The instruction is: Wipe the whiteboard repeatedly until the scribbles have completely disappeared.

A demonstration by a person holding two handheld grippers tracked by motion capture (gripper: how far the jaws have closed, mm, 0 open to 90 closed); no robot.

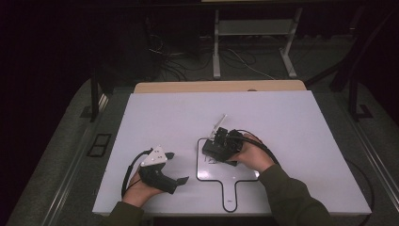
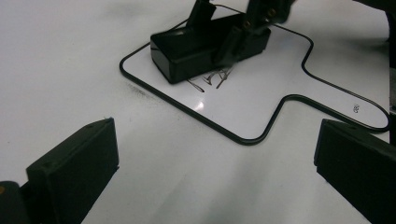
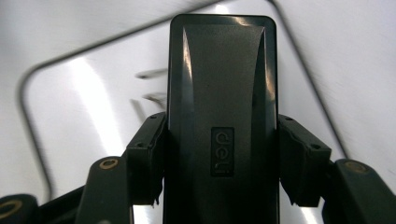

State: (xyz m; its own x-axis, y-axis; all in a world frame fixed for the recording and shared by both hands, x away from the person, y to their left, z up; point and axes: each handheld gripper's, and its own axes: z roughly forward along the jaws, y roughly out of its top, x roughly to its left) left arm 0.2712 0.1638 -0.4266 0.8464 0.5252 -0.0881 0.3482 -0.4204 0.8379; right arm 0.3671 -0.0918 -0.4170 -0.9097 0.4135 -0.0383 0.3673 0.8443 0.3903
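A small white board (image 1: 221, 173) with a black rim and a handle lies on the table, with dark pen marks (image 2: 212, 81) on it. My right gripper (image 1: 221, 142) is shut on a black eraser (image 3: 222, 93), one finger (image 3: 147, 158) on each long side. The eraser (image 2: 187, 49) rests flat on the board, right beside the marks. The board's shiny surface (image 3: 84, 102) shows on both sides of the eraser. My left gripper (image 1: 179, 167) lies on the table left of the board, open, and between its jaws is only bare tabletop (image 2: 215, 163).
The white tabletop (image 1: 291, 122) stretches wide behind and to the right of the board. A thin pale piece (image 1: 219, 123) pokes out just past the right gripper; what it is I cannot tell. Table legs and cables stand on the floor beyond the far edge.
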